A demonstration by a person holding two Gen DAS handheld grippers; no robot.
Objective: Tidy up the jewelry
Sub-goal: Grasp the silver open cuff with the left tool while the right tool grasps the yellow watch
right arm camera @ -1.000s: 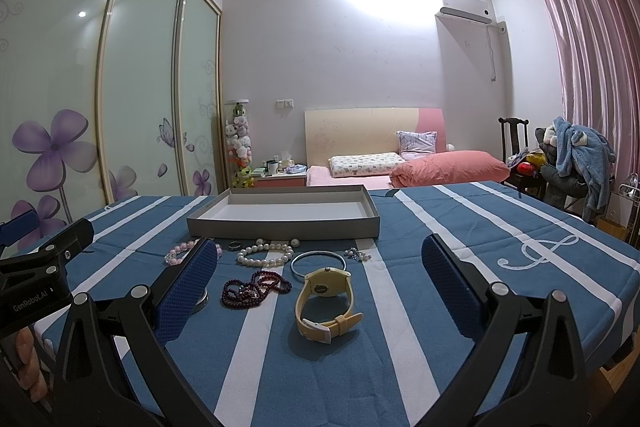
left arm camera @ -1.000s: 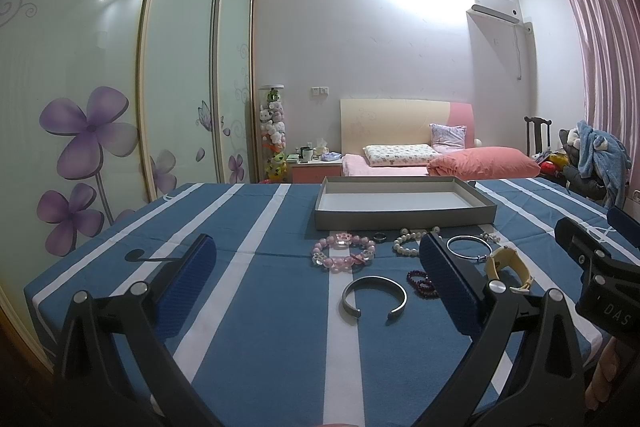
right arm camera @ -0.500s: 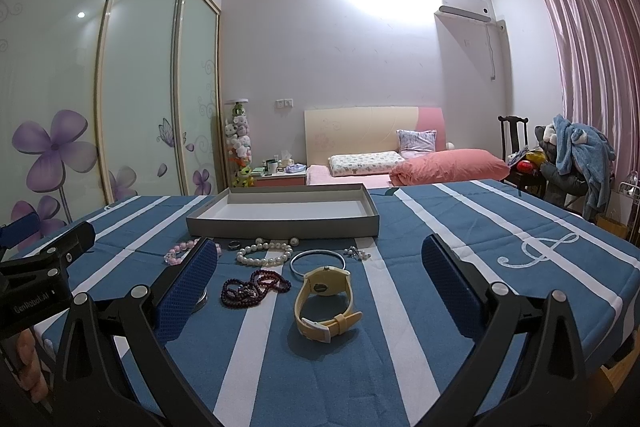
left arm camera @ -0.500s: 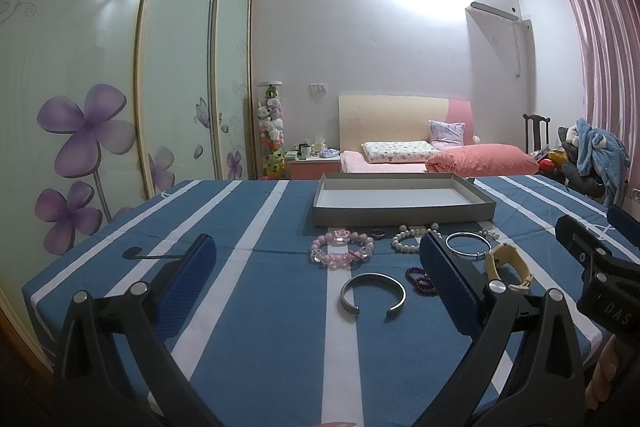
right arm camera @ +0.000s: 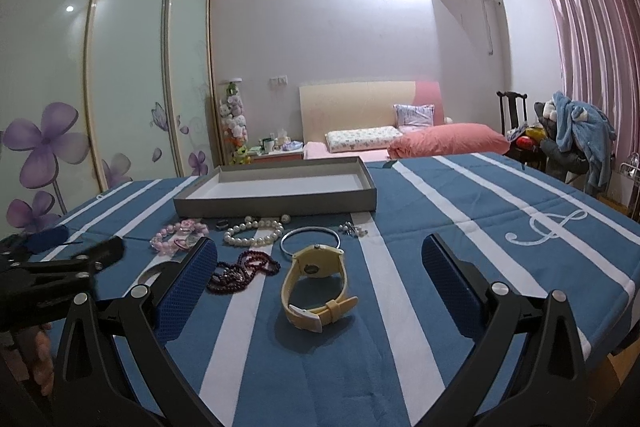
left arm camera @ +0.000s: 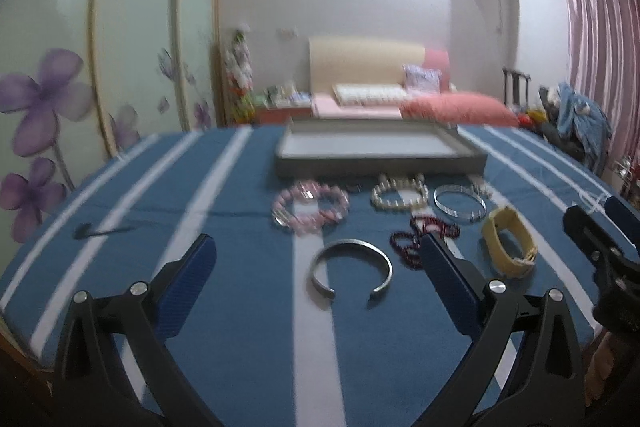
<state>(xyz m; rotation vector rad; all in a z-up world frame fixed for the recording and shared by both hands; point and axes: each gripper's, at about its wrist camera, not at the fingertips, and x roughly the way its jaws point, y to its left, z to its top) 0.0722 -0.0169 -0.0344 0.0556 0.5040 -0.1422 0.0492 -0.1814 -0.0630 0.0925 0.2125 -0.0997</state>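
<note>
— How are the jaws held?
— On the left gripper (left arm camera: 316,263) and right gripper (right arm camera: 320,267) they are spread wide, nothing grasped.
— And the jewelry?
— The silver cuff (left arm camera: 351,271), yellow watch (right arm camera: 316,285) and pearl bracelet (right arm camera: 254,231) are laid on the striped surface (right arm camera: 460,211), before the grey tray (right arm camera: 276,205).

Glossy metal cuff (left arm camera: 351,271) and matt yellow rubbery watch (right arm camera: 316,285) on a woven cloth cover (right arm camera: 460,211)

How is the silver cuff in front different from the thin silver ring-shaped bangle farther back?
The silver cuff is a broad band with an open gap facing the camera; the thin bangle is a slim wire-like hoop forming a full circle. The cuff lies nearer the left gripper, the bangle nearer the grey tray. Both are silvery and lie flat on the striped cloth.
</note>
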